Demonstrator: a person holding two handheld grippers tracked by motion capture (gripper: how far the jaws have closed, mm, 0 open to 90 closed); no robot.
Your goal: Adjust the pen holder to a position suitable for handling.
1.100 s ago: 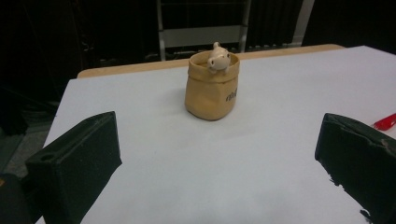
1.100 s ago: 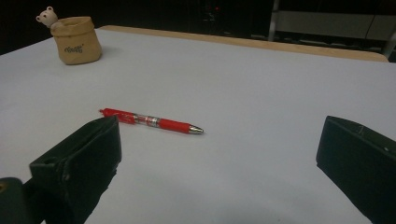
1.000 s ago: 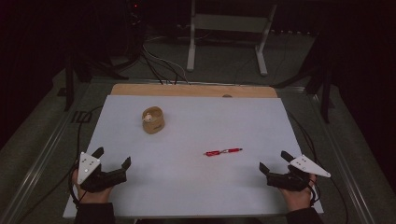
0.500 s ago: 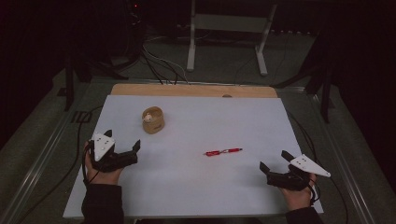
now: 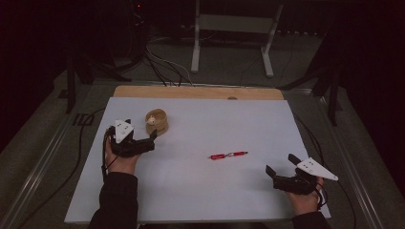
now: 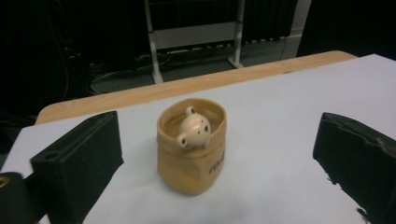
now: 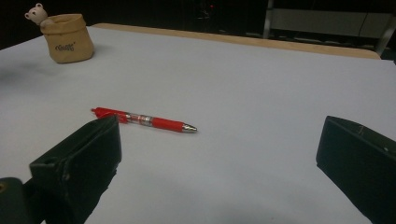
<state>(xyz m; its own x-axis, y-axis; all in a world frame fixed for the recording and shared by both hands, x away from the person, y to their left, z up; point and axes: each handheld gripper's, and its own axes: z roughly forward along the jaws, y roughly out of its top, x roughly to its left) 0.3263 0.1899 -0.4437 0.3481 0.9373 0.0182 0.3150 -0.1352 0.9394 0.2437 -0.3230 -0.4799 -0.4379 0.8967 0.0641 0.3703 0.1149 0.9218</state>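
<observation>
from the high view, a white sheet point(image 5: 200, 191) covers the table, with a strip of wooden tabletop point(image 5: 198, 92) bare along the far edge. the left gripper point(image 5: 138, 138) sits at the left, jaws spread wide, pointing at a tan pouch-shaped holder point(image 5: 160, 125) that stands upright just beyond its tips, apart from them. a small cream bear figure point(image 5: 151, 119) peeks out of the holder. a red pen point(image 5: 228, 155) lies flat near the middle of the sheet. the right gripper point(image 5: 282, 166) rests near the front right corner, jaws also wide, holding nothing, well apart from the pen.

in the left gripper view, both black jaws stand far apart and the holder point(image 6: 191, 147) stands between them farther off, untouched, the bear's head point(image 6: 192, 131) just above its rim.

in the right gripper view, the jaws are wide open; the pen point(image 7: 144, 120) lies just past the left jaw, silver tip to the right. the holder point(image 7: 67, 37) stands far off at the upper left.
</observation>
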